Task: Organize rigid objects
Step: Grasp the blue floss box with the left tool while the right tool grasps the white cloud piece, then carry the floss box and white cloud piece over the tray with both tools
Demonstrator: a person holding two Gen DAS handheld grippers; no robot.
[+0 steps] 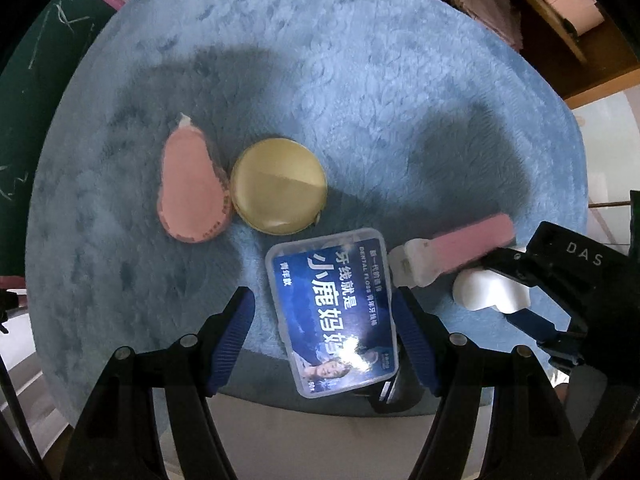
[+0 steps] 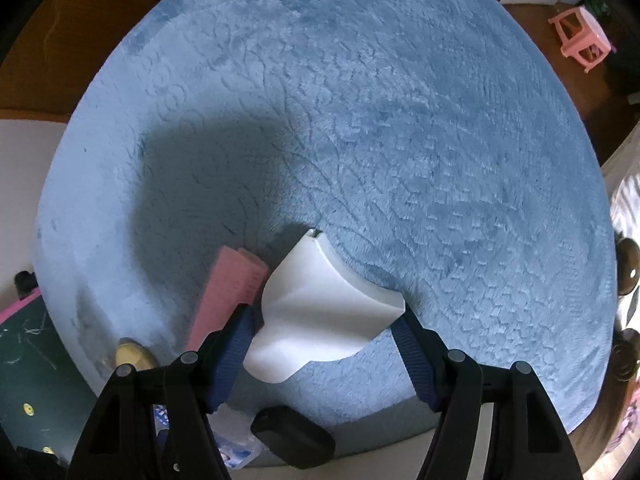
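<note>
On a round blue plush mat (image 1: 360, 80) lie a pink teardrop puff (image 1: 192, 188), a round gold compact (image 1: 279, 186), a clear dental-floss box with a blue label (image 1: 336, 316) and a pink-and-white bar-shaped tool (image 1: 452, 246). My left gripper (image 1: 324, 316) is open, its jaws either side of the floss box, the right fingertip touching the box's edge. My right gripper (image 2: 326, 318) is shut on a white curved plastic piece (image 2: 320, 308), which also shows in the left wrist view (image 1: 488, 290), beside the pink tool (image 2: 228, 292).
A small black object (image 2: 294, 436) lies at the mat's near edge. A green chalkboard (image 1: 40, 92) stands left of the mat. Wooden shelving (image 1: 560, 20) is at the back right. A pink stool (image 2: 582, 38) stands on the floor beyond.
</note>
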